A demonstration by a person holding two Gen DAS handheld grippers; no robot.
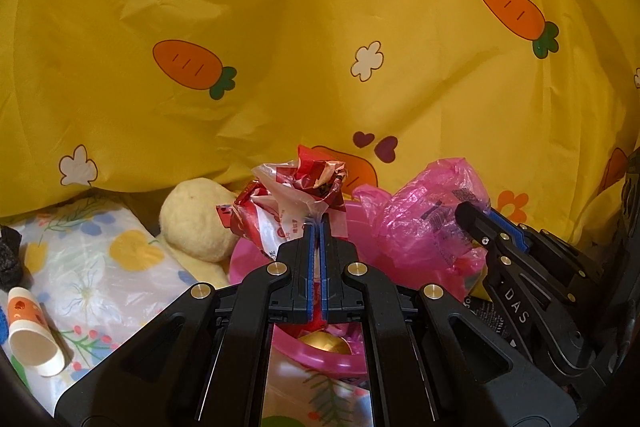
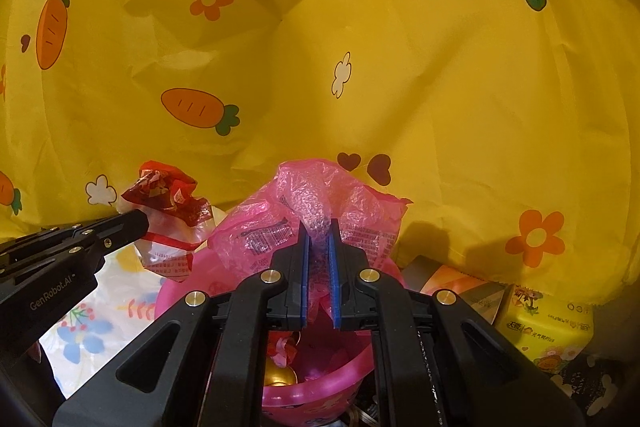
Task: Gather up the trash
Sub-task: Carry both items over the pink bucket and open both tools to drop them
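My left gripper (image 1: 317, 221) is shut on a crumpled red-and-clear plastic wrapper (image 1: 304, 187), held above a pink plastic bucket (image 1: 320, 359). To its right, my right gripper (image 2: 319, 227) is shut on a crumpled pink plastic bag (image 2: 320, 195) over the same pink bucket (image 2: 320, 383). In the left wrist view the right gripper (image 1: 474, 215) comes in from the right with the pink bag (image 1: 424, 211). The right wrist view shows the left gripper (image 2: 138, 219) at the left with the wrapper (image 2: 168, 203). A gold ball (image 2: 280, 377) and scraps lie inside the bucket.
A yellow carrot-print sheet (image 1: 320, 47) fills the background. On the left lie a floral plastic cover (image 1: 92, 267), a paper cup (image 1: 30, 331) on its side and a cream plush toy (image 1: 196, 223). A yellow tissue pack (image 2: 548, 327) and boxes sit at the right.
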